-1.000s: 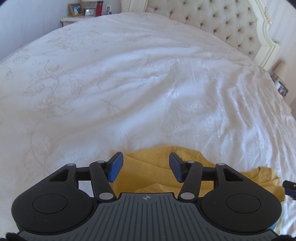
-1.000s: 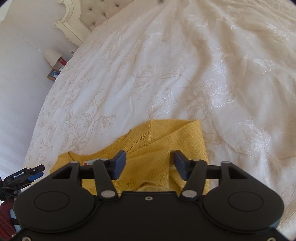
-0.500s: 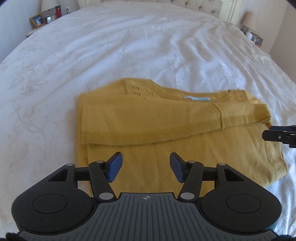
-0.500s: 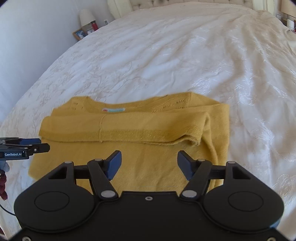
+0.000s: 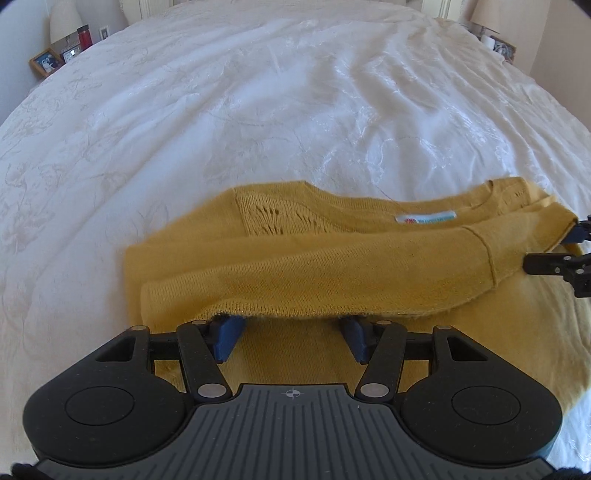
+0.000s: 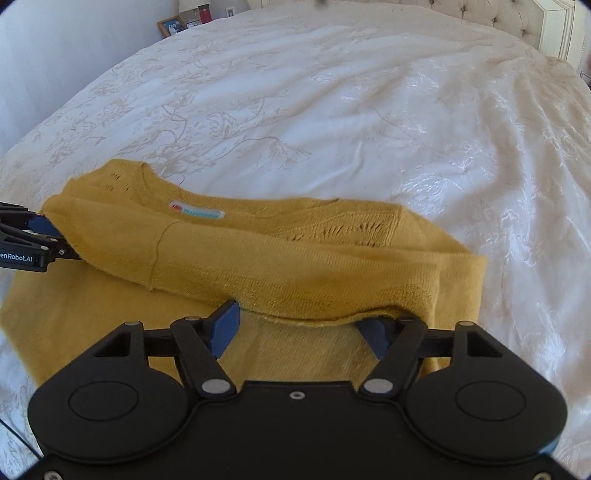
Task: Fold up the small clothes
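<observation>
A small mustard-yellow knit sweater (image 5: 332, 266) lies on the white bedspread (image 5: 258, 110), its sleeves folded across the body; it also shows in the right wrist view (image 6: 295, 266). A white and blue neck label (image 5: 424, 218) faces up. My left gripper (image 5: 291, 338) is open, its blue fingertips tucked under the front edge of the folded sleeve band. My right gripper (image 6: 303, 332) is open, its fingertips likewise under that band's edge. Each gripper's tip shows at the other view's edge, the right one (image 5: 554, 264) and the left one (image 6: 33, 240), touching the sweater's sides.
The embroidered white bedspread (image 6: 369, 110) spreads far beyond the sweater. A tufted headboard (image 6: 517, 22) is at the back. Nightstands with a photo frame (image 5: 46, 61), red bottle (image 5: 84, 37) and lamp stand beside the bed.
Both grippers tilted from looking across the bed to looking down at the sweater, then moved forward. Their open fingertips now sit under the folded sleeve band's front edge.
</observation>
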Tool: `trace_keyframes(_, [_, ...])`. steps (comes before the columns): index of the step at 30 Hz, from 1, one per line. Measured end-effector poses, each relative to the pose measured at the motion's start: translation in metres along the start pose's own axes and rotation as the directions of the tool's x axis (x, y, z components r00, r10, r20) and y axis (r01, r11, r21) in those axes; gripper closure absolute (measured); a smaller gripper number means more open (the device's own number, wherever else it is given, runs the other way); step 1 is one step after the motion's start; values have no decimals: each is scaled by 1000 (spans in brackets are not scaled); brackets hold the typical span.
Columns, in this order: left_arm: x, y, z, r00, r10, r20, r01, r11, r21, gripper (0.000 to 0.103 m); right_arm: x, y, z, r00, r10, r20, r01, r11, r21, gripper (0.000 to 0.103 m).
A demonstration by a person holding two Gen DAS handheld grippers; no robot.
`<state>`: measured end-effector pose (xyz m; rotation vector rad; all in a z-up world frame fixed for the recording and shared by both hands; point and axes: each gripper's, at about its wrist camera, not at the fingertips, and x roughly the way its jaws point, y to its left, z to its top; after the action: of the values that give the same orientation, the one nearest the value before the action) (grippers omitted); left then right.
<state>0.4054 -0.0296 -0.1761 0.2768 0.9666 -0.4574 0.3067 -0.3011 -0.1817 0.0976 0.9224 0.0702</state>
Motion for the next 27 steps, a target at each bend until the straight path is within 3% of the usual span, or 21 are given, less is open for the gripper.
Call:
trace_keyframes(7, [9, 26, 44, 996, 69, 48, -67, 997, -42, 47, 13, -30, 37, 997, -66, 31, 63, 995, 77, 30])
trace_keyframes(11, [2, 36, 56, 992, 105, 69, -98, 991, -91, 47, 2, -48, 41, 994, -94, 63, 83, 983, 163, 29])
trace_keyframes(14, [-10, 34, 55, 993, 88, 81, -80, 992, -100, 47, -12, -56, 35, 992, -94, 87, 74, 974, 212, 29])
trace_keyframes(20, [-23, -3, 18, 999, 15, 40, -15, 1000, -18, 47, -28, -44, 4, 997, -52, 50, 40, 975, 218, 27])
trace_keyframes(25, [-20, -16, -31, 997, -12, -72, 9, 999, -34, 47, -28, -45, -39, 994, -85, -70, 100, 961, 259, 26])
trace_keyframes(27, [-25, -15, -51, 997, 0, -78, -3, 999, -46, 44, -32, -54, -58, 990, -101, -100, 127, 943, 308, 24])
